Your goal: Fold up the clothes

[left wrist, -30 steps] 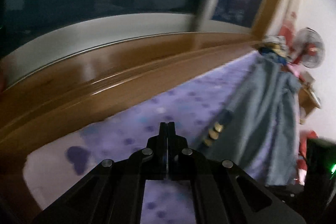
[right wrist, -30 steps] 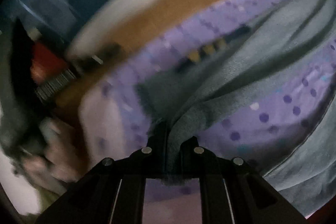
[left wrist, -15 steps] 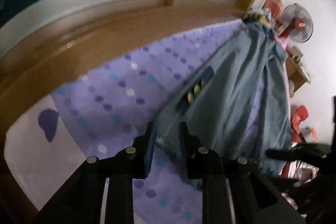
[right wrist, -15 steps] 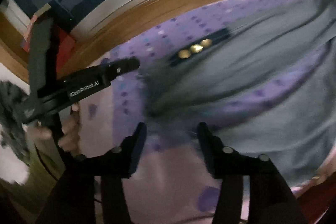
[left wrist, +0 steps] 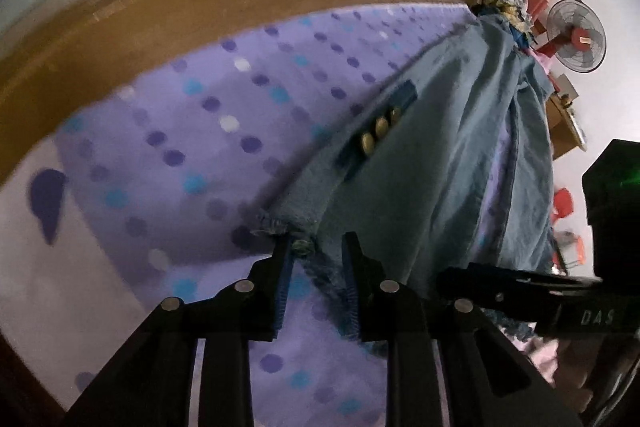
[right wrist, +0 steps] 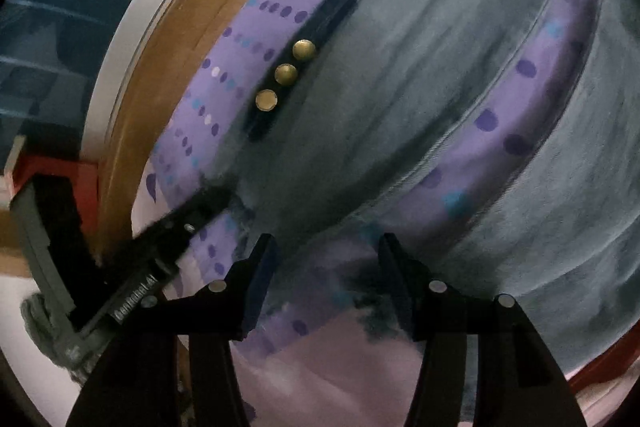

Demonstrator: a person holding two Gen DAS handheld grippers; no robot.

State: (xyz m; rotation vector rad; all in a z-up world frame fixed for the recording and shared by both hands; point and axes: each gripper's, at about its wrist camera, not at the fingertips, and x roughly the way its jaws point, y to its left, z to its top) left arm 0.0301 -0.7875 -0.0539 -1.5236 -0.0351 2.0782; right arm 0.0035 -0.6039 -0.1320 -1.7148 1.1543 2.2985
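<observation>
A blue-grey denim garment [left wrist: 440,147] lies stretched along the purple dotted bedsheet [left wrist: 192,131]. It has three brass buttons [left wrist: 378,127] on a dark strip. My left gripper [left wrist: 318,239] is open a little, pointing down at the garment's frayed hem corner [left wrist: 276,223], which lies at and between its fingertips without being pinched. In the right wrist view the same garment [right wrist: 400,87] and buttons [right wrist: 286,74] fill the frame. My right gripper [right wrist: 326,239] stands open wide above the cloth edge, holding nothing. The left tool's black body [right wrist: 160,247] shows at the left.
A wooden ledge [left wrist: 160,7] and dark window run along the bed's far side. A pile of clothes [left wrist: 500,3] sits at the far end of the bed, with a fan [left wrist: 576,39] and red stools [left wrist: 564,203] beyond. The right tool's arm [left wrist: 520,283] crosses low right.
Both grippers were shut a second ago, the right one on the fabric; both now stand open. The left has tipped down onto the hem corner. The right has rolled and shifted sideways.
</observation>
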